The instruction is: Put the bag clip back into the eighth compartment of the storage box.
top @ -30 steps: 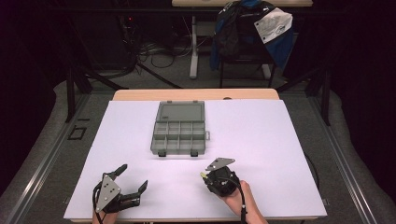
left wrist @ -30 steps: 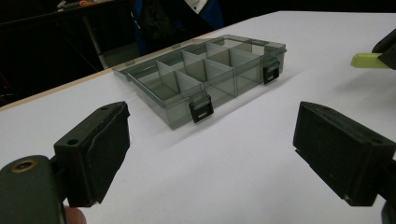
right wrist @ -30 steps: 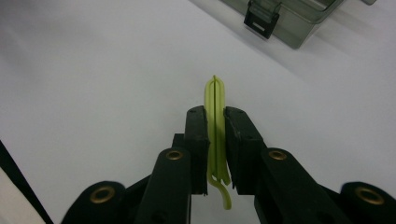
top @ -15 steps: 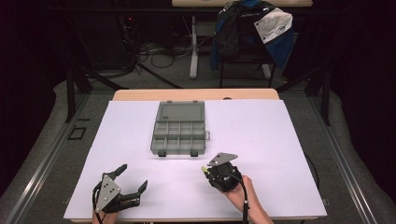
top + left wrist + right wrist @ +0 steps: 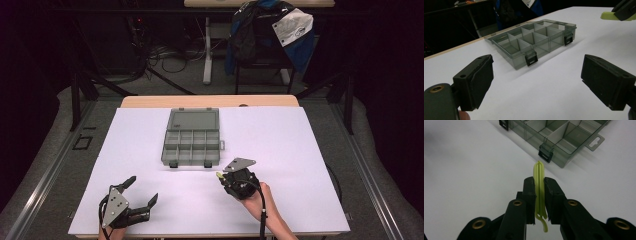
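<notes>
Yellow-green clip (image 5: 219, 175) sits pinched in the right gripper (image 5: 223, 178) in the high view, low over the white surface (image 5: 300, 150) just short of the grey compartment box (image 5: 192, 137); against the earlier pictures that hand has barely crept, so the carry looks paused just before placing. The left gripper (image 5: 141, 190) rests near the front edge, jaws spread with nothing between them. In the left gripper view, its pads (image 5: 475, 80) frame the open box (image 5: 534, 41), with the clip (image 5: 610, 16) at the top right. In the right gripper view, the jaws are clenched on the clip (image 5: 539, 183), which points toward the box's nearer latch (image 5: 546, 154).
</notes>
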A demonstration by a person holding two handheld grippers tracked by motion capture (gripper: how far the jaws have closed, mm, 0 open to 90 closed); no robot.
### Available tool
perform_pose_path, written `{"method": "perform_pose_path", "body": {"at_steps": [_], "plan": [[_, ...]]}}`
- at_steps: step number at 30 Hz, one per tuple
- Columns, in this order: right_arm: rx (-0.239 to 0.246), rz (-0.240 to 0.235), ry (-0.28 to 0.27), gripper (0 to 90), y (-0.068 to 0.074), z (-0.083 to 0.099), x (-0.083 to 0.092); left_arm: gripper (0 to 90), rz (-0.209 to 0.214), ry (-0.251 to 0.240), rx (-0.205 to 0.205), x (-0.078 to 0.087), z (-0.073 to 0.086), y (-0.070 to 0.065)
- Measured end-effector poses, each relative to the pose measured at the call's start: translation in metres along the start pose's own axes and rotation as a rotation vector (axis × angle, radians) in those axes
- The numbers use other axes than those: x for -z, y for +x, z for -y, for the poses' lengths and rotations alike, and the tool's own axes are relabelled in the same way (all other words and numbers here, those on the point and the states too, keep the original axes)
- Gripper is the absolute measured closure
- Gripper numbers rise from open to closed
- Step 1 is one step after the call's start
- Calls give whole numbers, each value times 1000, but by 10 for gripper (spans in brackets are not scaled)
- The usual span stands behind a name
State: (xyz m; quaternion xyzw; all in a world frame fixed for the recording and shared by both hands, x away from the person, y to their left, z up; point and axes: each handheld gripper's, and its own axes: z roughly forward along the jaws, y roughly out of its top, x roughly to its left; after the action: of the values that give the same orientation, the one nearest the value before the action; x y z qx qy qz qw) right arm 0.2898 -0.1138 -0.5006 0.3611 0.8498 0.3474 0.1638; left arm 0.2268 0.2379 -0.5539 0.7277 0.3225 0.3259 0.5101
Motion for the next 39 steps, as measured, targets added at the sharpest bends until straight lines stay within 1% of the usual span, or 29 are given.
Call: {"method": "perform_pose_path", "body": {"at_steps": [11,15,19,22,30,37,39], "plan": [[-8,10,-11,799,-6,-4,-3,109,0,-5,-2,1,0,0],[-4,8,-14,798,-8,-6,-4,108,0,-3,1,0,0,0],[-8,14,-18,799,-11,-8,-6,108,3,0,-8,0,0,0],[-16,14,-19,799,-13,-9,-8,109,0,-2,-1,0,0,0],[-25,16,-31,799,-20,-11,-12,108,-2,-1,1,0,0,0],[-18,15,-29,800,-23,-18,-15,108,0,-1,-1,0,0,0],[-24,12,-36,800,-25,-21,-16,108,-1,-3,1,0,0,0]]}}
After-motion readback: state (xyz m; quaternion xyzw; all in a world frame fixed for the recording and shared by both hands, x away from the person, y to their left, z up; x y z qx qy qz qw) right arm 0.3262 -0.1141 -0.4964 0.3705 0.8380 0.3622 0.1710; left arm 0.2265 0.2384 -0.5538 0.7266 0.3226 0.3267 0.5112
